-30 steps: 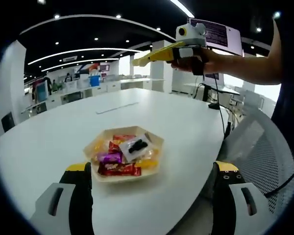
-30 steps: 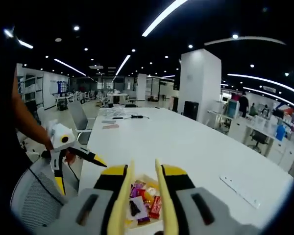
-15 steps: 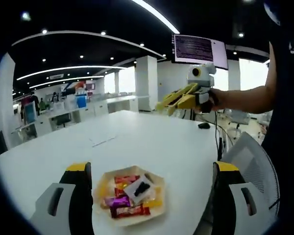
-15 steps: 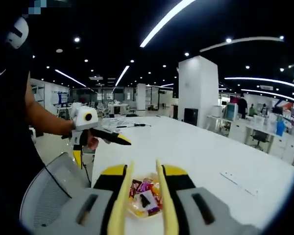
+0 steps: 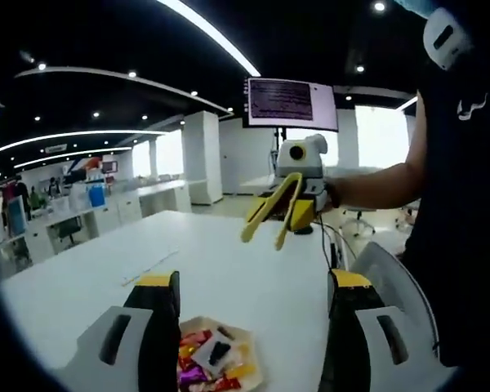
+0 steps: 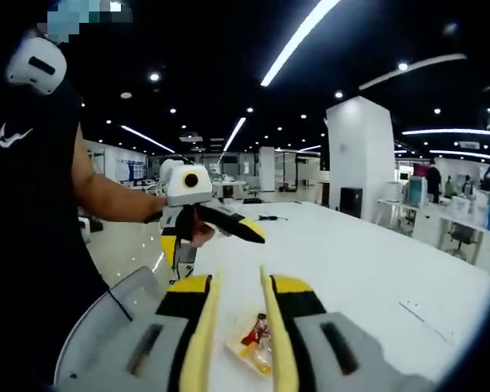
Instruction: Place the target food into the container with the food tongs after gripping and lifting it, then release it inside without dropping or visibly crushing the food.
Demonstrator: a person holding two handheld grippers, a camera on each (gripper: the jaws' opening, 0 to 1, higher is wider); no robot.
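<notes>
A beige paper tray (image 5: 249,377) holding several wrapped sweets, red, purple, yellow and white, lies on the white table (image 5: 220,269). My left gripper (image 5: 253,282) is open above it, jaws wide apart with nothing between them. My right gripper (image 6: 239,286) is shut on yellow food tongs (image 6: 204,327). The tong arms stand apart and empty, with the tray (image 6: 243,355) between them far below. In the left gripper view a hand holds the right gripper (image 5: 298,208) high over the table, tongs (image 5: 265,216) slanting down. The left gripper (image 6: 249,233) enters the right gripper view from the left.
A mesh office chair (image 6: 114,327) stands at the table's near edge beside the person in a dark shirt (image 5: 461,204). A cable and a small dark object (image 6: 269,217) lie farther along the table. Desks, pillars and a wall screen (image 5: 290,102) are far behind.
Both cameras have risen and pulled back, so the tray sits lower and smaller in both views. The right gripper's tongs now slant downward in the left gripper view. The sweets have not moved.
</notes>
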